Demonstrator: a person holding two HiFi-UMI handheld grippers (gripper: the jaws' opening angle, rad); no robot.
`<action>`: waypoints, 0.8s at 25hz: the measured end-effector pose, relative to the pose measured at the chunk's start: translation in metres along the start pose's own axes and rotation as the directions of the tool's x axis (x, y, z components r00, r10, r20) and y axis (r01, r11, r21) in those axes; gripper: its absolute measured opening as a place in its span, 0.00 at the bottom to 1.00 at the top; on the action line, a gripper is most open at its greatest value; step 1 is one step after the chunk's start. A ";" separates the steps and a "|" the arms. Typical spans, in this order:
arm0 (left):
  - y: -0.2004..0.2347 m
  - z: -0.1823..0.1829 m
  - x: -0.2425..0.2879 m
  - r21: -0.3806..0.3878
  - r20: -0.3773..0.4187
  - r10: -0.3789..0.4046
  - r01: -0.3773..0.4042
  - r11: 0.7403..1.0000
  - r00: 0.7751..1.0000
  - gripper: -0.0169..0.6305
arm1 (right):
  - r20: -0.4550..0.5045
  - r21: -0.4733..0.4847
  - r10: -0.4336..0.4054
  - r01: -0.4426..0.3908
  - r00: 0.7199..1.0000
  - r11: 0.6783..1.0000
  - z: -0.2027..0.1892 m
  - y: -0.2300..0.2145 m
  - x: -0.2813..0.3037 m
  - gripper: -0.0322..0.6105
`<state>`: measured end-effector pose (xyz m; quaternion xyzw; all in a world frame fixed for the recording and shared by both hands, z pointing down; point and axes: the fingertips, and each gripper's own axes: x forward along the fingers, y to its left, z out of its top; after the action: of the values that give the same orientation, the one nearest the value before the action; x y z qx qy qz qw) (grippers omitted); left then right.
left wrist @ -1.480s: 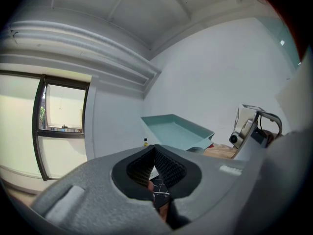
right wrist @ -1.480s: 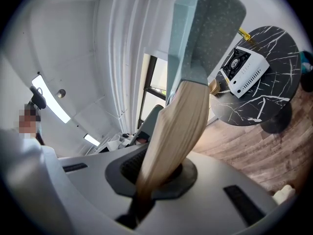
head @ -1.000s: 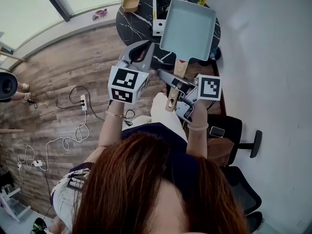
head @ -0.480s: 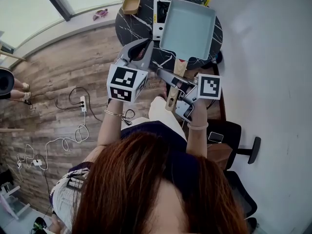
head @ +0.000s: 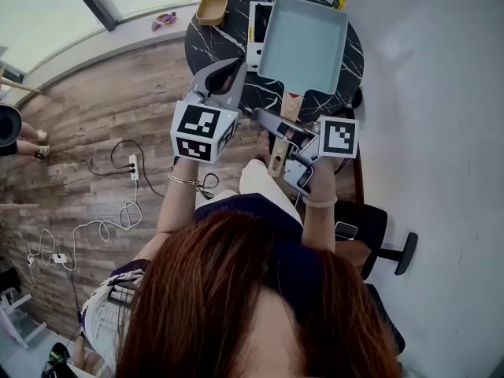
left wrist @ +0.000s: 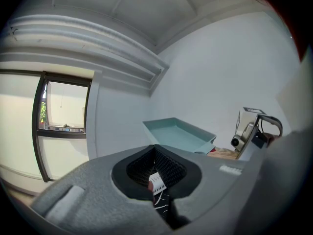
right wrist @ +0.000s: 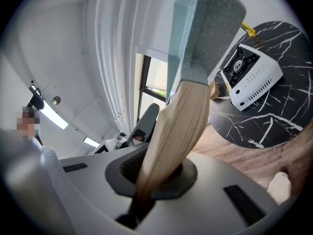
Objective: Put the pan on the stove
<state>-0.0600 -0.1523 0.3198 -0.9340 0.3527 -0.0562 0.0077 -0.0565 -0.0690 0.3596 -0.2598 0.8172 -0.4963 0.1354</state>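
pan (head: 305, 44) gripped by right hand-held gripper (head: 268, 121) | left hand-held gripper (head: 234, 71) closed | stove (head: 256, 36) part-hidden

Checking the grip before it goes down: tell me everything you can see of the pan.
The pan is rectangular and empty, pale blue-green inside, with raised walls, a speckled grey underside and a light wooden handle. The right gripper is shut on the handle, holding the pan in the air over the black marbled table; in the head view it partly covers the white portable stove. Nothing else touches it.
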 end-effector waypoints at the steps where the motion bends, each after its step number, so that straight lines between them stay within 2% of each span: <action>1: 0.002 0.000 0.005 0.000 -0.001 0.003 -0.003 1.000 1.000 0.05 | -0.001 0.001 0.001 -0.001 1.000 1.000 0.004 -0.003 0.000 0.08; 6: 0.014 0.002 0.033 0.000 -0.006 0.016 -0.016 1.000 1.000 0.05 | -0.008 0.014 0.002 -0.002 1.000 1.000 0.031 -0.020 0.003 0.08; 20: 0.027 0.002 0.067 -0.007 -0.012 0.047 -0.047 0.999 0.999 0.05 | -0.042 0.025 0.015 -0.014 0.999 1.000 0.059 -0.042 0.006 0.08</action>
<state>-0.0278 -0.2172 0.3230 -0.9252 0.3747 -0.0604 0.0033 -0.0212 -0.1316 0.3690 -0.2414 0.8155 -0.5110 0.1250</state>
